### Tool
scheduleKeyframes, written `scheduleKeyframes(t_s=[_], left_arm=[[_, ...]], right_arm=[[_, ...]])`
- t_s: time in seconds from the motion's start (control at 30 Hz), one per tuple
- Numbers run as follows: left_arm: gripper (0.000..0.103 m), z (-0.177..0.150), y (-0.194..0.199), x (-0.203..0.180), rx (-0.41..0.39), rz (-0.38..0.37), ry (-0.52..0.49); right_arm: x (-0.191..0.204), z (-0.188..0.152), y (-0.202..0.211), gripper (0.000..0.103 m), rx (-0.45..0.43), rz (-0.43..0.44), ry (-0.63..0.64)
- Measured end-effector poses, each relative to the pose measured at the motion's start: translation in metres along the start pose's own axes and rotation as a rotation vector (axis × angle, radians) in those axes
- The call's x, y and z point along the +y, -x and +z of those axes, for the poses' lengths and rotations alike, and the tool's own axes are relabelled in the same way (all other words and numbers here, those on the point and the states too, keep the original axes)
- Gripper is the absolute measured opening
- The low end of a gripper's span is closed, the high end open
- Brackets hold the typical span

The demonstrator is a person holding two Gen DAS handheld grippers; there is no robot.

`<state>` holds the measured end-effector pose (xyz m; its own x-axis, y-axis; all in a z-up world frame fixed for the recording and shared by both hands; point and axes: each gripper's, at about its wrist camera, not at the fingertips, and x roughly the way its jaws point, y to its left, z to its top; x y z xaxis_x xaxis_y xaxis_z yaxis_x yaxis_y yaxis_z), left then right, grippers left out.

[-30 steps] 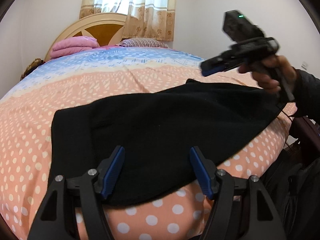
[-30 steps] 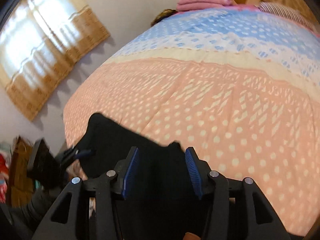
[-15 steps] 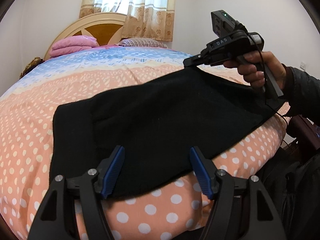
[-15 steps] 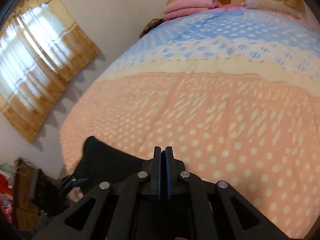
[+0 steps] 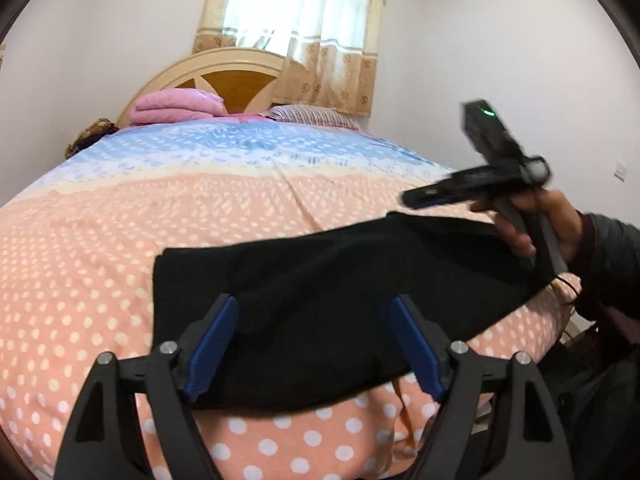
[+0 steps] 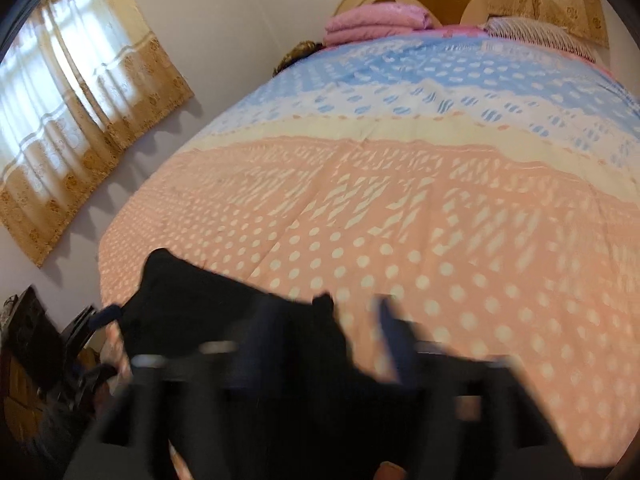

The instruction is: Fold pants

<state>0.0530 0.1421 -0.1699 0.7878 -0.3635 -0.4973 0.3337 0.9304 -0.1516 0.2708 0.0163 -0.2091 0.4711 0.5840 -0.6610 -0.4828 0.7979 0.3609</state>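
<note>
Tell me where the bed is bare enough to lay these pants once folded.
Free: the wide stretch of bedspread between the black pants and the pink blanket and striped pillow at the headboard. Crowded: the near edge, under the pants.

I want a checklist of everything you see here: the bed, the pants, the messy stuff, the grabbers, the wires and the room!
Surface: bed with a dotted peach and blue cover.
Job's things: black pants lying flat across the near edge, partly folded.
Clutter: folded pink blanket and striped pillow at the headboard.
Grippers: left hand-held gripper open over the pants, gripping nothing; right hand-held gripper, blurred, has just been opening, lifted clear of the cloth.
Cables: thin dark cord below the person's right hand.
Surroundings: curtained window, white walls, wall socket.
</note>
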Motion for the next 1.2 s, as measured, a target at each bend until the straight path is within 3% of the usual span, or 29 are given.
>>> scheduleKeyframes(t_s=[0.17, 0.3, 0.5, 0.67, 0.8, 0.93, 1.0, 1.07, 1.13, 1.2], left_arm=[[0.082, 0.006, -0.006, -0.025, 0.015, -0.027, -0.058], [0.082, 0.014, -0.019, -0.055, 0.034, -0.067, -0.142], [0.082, 0.028, -0.049, -0.082, 0.066, -0.113, -0.178], [0.082, 0.029, -0.06, -0.096, 0.079, -0.145, -0.18], [0.082, 0.024, -0.071, -0.105, 0.111, -0.136, -0.191], [0.082, 0.02, -0.075, -0.105, 0.134, -0.129, -0.187], [0.082, 0.018, -0.077, -0.104, 0.144, -0.125, -0.181], [0.082, 0.017, -0.079, -0.103, 0.152, -0.123, -0.174], [0.082, 0.016, -0.08, -0.101, 0.159, -0.12, -0.172], [0.082, 0.014, -0.082, -0.1, 0.167, -0.12, -0.17]], right_arm=[[-0.02, -0.034, 0.066, 0.065, -0.039, -0.013, -0.027], [-0.067, -0.066, 0.145, 0.065, -0.102, -0.111, -0.106], [-0.167, -0.119, 0.315, 0.065, -0.296, -0.421, -0.32], [-0.232, -0.162, 0.415, 0.065, -0.37, -0.642, -0.507], [-0.273, -0.191, 0.442, 0.065, -0.351, -0.595, -0.665], [-0.29, -0.202, 0.436, 0.064, -0.305, -0.528, -0.728], [-0.299, -0.212, 0.432, 0.058, -0.28, -0.478, -0.766], [-0.304, -0.214, 0.421, 0.041, -0.27, -0.416, -0.801], [-0.308, -0.211, 0.41, 0.034, -0.244, -0.377, -0.817], [-0.314, -0.209, 0.403, 0.012, -0.232, -0.352, -0.843]])
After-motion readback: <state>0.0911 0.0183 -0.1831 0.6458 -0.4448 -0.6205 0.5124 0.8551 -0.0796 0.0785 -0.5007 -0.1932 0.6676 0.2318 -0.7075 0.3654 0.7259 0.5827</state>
